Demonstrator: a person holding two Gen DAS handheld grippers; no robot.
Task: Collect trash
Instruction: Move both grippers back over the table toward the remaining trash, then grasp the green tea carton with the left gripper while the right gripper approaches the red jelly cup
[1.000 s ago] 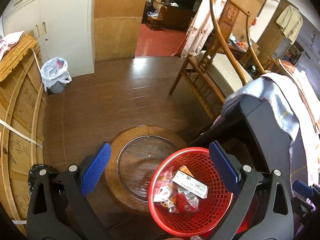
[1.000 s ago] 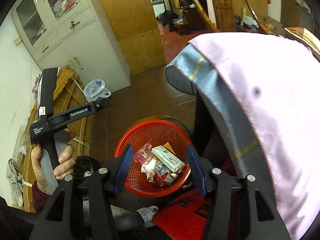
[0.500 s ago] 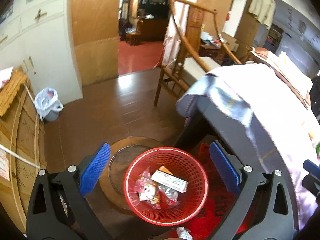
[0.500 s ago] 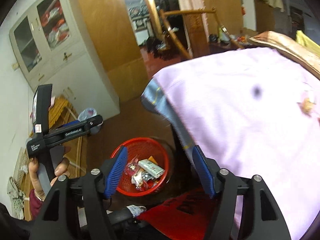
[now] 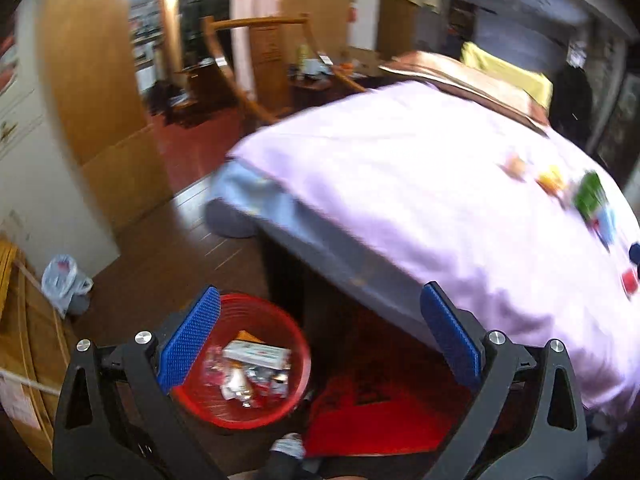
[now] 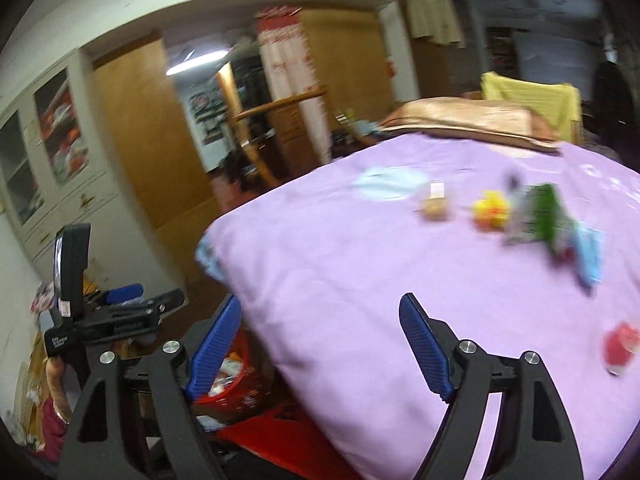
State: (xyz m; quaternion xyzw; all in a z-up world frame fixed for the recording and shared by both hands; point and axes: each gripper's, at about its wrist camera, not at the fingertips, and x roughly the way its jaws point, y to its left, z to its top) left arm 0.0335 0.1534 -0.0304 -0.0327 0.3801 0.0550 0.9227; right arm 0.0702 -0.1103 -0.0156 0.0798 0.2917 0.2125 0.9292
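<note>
A red mesh waste basket [image 5: 208, 408] with several wrappers inside stands on the floor beside the bed; it also shows in the right wrist view [image 6: 236, 390]. My left gripper [image 5: 320, 336] is open and empty above it. My right gripper [image 6: 320, 344] is open and empty over the near edge of the lilac bedsheet [image 6: 360, 264]. Blurred trash lies on the sheet to the right: a tan piece [image 6: 434, 208], a yellow piece [image 6: 492, 208], a green packet [image 6: 546, 212], a blue wrapper [image 6: 588, 256] and a red piece [image 6: 620, 344].
A red mat [image 5: 372, 416] lies on the floor under the bed's edge. A white bagged bin [image 5: 64, 284] stands by the cabinet at left. A wooden chair [image 5: 256, 80] stands beyond the bed. A brown pillow [image 6: 468, 124] lies at the bed's head.
Both views have swung up and to the right, from the basket toward the bed top. The trash on the sheet has come into view. Both grippers stay open.
</note>
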